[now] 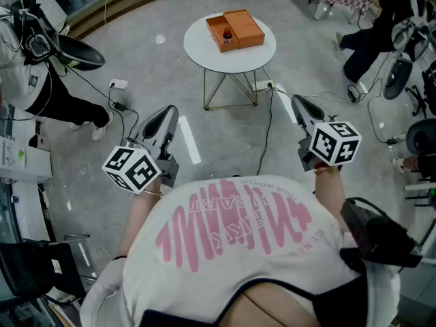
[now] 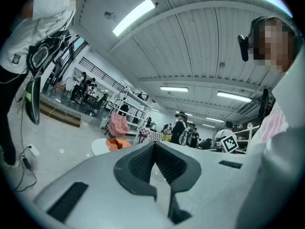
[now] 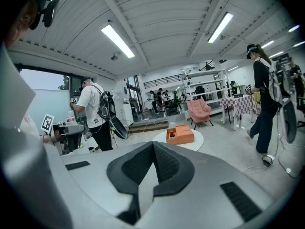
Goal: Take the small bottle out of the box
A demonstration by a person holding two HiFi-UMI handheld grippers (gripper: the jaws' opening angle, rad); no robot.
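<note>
The person's white shirt (image 1: 204, 298) filled the foreground; ahead of it the left gripper (image 1: 167, 111) pointed forward with jaws pressed together on nothing, and so did the right gripper (image 1: 298, 102) (pads met, empty). The small bottle (image 1: 228, 37) stood in the left half of the open orange box (image 1: 246, 29) on the round white table (image 1: 255, 58), well apart, straight ahead between both grippers, neither clearly nearer. Bare tabletop ringed the box, and only a floor cable (image 1: 267, 128) crossed the open approach.
</note>
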